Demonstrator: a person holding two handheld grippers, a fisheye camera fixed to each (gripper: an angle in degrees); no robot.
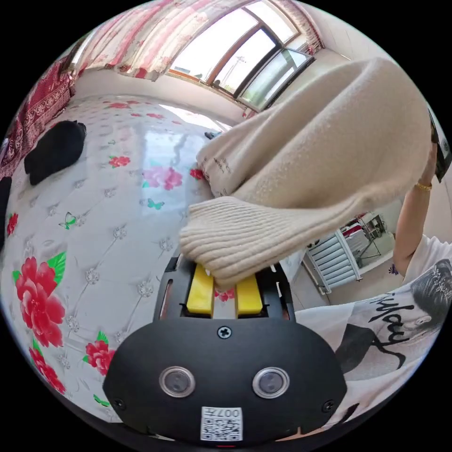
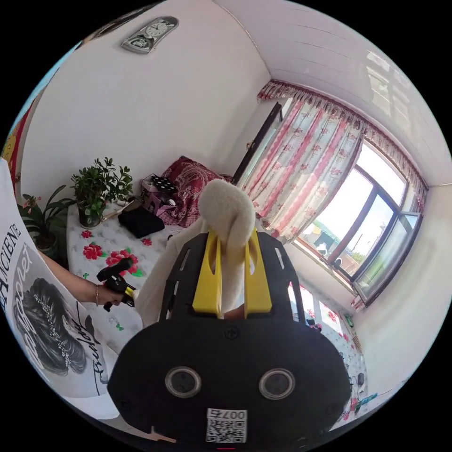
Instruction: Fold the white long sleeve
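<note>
A: Where's the sweater (image 1: 310,160) now?

B: Lifted above the flowered bed (image 1: 94,226), strung between both tools. The left gripper (image 1: 225,282) has its yellow jaws clamped on the ribbed cuff; the right gripper (image 2: 232,263) pinches a bunched part, held higher up.

A: So which step is this?

B: I'd say picking up and spreading it, before any fold.

A: And next?

B: Probably lower it flat onto the bed, away from the black cloth (image 1: 54,150), keeping both grips firm so it doesn't sag.
</note>
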